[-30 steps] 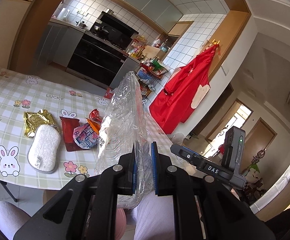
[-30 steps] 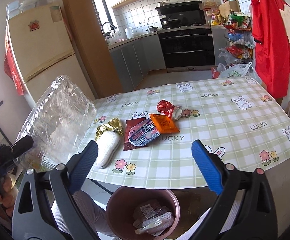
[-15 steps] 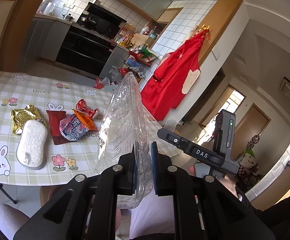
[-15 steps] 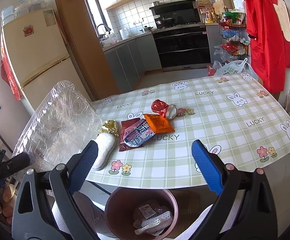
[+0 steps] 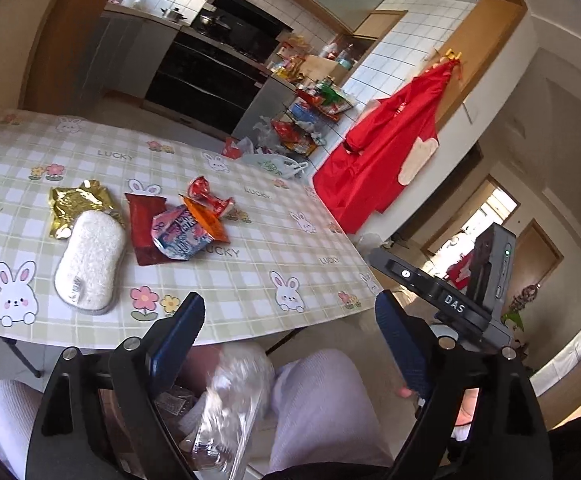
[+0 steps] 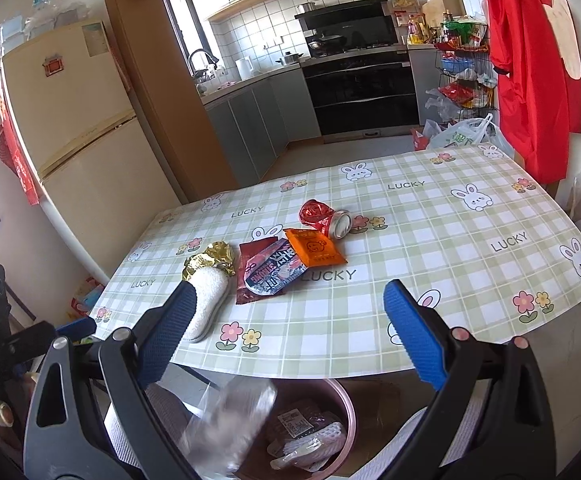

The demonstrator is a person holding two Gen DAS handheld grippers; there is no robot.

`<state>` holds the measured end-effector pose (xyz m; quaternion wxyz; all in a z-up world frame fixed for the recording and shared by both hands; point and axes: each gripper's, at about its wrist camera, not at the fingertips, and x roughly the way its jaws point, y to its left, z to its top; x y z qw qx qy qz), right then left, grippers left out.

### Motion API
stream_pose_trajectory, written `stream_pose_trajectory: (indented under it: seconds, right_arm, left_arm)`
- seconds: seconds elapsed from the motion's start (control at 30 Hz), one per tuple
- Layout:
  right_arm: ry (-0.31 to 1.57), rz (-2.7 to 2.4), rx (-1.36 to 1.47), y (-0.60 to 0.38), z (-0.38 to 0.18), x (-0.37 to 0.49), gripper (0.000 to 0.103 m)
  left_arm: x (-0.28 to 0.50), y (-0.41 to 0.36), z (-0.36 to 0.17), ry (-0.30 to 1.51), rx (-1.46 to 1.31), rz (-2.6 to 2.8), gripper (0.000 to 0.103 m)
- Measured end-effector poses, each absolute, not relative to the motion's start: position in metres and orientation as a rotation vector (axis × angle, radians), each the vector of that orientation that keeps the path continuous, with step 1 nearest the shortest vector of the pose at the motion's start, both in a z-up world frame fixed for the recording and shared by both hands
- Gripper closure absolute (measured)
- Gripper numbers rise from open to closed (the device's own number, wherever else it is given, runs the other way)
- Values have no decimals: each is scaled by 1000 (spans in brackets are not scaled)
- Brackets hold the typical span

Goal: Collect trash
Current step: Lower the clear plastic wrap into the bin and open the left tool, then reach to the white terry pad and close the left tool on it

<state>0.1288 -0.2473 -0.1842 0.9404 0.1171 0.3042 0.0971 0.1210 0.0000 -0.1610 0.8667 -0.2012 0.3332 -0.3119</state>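
Note:
My left gripper (image 5: 290,344) is open and empty above the brown bin (image 5: 130,432). A clear plastic tray (image 5: 230,404) is blurred, falling at the bin mouth; it also shows in the right wrist view (image 6: 226,424). My right gripper (image 6: 290,328) is open and empty over the table's near edge, above the bin (image 6: 342,404). On the table lie a gold wrapper (image 6: 210,258), a white sponge (image 6: 206,304), a dark red packet (image 6: 252,276), a printed wrapper (image 6: 274,270), an orange packet (image 6: 314,246) and a crushed red can (image 6: 324,218).
The table (image 6: 450,280) has a checked rabbit cloth. The bin holds wrappers and white foam netting (image 6: 310,440). A fridge (image 6: 70,140) stands at the left, kitchen units behind, a red apron (image 6: 530,60) at the right. My knees in white trousers (image 5: 322,408) flank the bin.
My left gripper has opened and let go of the clear plastic tray, which is dropping into the bin. The right gripper has stayed open and moved little.

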Motion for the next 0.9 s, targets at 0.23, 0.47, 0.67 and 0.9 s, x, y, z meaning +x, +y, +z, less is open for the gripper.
stream_pose_trajectory:
  seconds: [0.23, 0.47, 0.67, 0.9]
  right_arm:
    - [623, 200, 234, -247, -184, 130, 10]
    - [632, 199, 236, -246, -188, 131, 10]
    - [644, 194, 238, -247, -192, 132, 10]
    - [696, 188, 241, -247, -213, 141, 10]
  left_arm:
    - [124, 21, -160, 667, -442, -559, 14]
    - [127, 29, -164, 673, -460, -521, 13]
    - [129, 43, -171, 678, -474, -459, 13]
    - [142, 55, -195, 721, -437, -374, 13]
